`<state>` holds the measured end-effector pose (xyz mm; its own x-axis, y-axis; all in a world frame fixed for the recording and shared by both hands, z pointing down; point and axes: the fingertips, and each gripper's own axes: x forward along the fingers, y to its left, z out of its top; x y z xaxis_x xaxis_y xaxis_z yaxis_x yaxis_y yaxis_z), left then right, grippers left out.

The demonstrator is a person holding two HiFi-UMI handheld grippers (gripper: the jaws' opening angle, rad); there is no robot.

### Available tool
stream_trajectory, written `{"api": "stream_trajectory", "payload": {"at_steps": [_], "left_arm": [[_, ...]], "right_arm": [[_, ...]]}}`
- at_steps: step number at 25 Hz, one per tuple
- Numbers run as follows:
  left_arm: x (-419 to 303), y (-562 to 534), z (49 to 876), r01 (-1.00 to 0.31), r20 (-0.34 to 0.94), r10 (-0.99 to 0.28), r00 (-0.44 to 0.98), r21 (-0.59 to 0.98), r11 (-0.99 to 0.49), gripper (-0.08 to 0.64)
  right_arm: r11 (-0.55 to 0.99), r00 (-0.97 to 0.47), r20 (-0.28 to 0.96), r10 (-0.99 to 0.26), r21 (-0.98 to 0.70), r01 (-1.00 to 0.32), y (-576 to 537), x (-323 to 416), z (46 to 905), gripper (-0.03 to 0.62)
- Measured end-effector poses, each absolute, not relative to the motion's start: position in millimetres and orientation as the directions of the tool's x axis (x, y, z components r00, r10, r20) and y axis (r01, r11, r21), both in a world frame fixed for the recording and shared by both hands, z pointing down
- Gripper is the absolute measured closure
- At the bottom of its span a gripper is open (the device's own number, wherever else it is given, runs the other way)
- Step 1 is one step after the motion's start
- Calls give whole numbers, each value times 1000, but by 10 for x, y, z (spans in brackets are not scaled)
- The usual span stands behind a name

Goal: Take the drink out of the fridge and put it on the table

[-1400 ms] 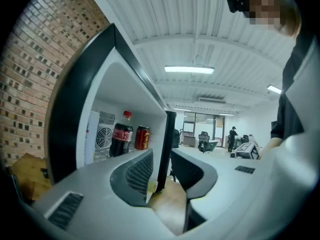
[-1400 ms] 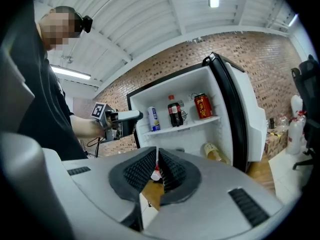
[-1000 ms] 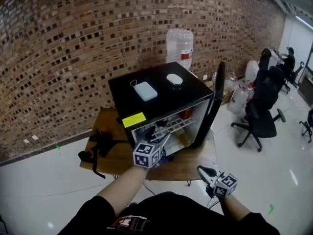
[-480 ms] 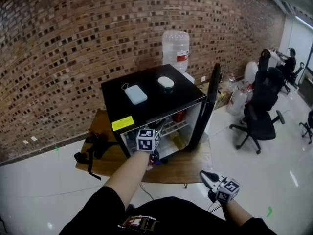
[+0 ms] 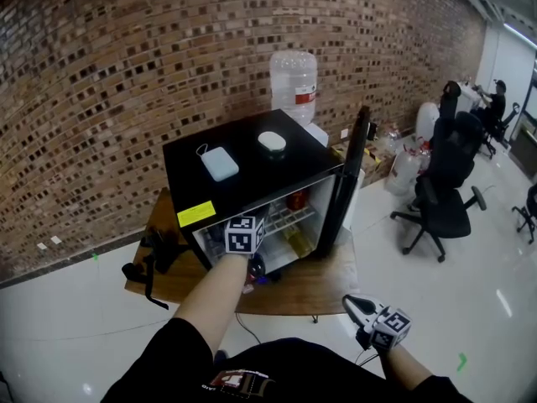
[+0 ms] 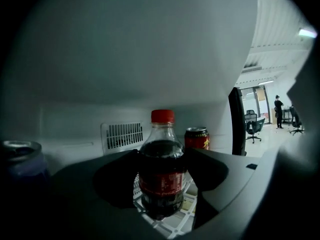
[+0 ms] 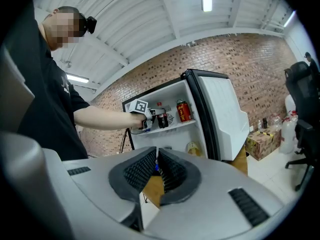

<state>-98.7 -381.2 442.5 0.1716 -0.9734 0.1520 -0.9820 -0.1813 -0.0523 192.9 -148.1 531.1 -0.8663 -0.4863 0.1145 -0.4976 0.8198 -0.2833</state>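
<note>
A cola bottle (image 6: pixel 161 169) with a red cap stands upright on the wire shelf inside the open black fridge (image 5: pixel 252 162). My left gripper (image 6: pixel 161 154) reaches into the fridge, its jaws closing on the bottle, one against each side of its body. The right gripper view shows the same grip on the bottle (image 7: pixel 161 119). A red can (image 6: pixel 196 138) stands behind and to the right. My right gripper (image 7: pixel 157 159) hangs low off the wooden table's (image 5: pixel 319 271) front right corner, shut and holding nothing.
The fridge door (image 5: pixel 348 179) stands open to the right. A blue can (image 6: pixel 20 156) sits at the shelf's left. A white box (image 5: pixel 219 163) and a round white object (image 5: pixel 271 141) lie on the fridge. Black straps (image 5: pixel 155 254) lie on the table's left. Office chairs (image 5: pixel 449 183) stand at the right.
My left gripper has gone from the fridge's front edge deeper onto the shelf. The right gripper has stayed low at the right.
</note>
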Motion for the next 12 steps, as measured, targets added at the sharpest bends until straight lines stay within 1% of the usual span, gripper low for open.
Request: {"api": "stream_trajectory", "payload": {"at_steps": [6,12], "left_arm": [[-976,-3808,4413,-975,159,-967,199,-67,-212,269],[-815,-3628,4356,-954,126,-950,287,-52,-295,270]], "right_arm": [[825,-872,107,-477,-287,-487,-1516,1919,5306,563],[826,-874,107,-474,-289,-483,-1569,1895,5338,563]]}}
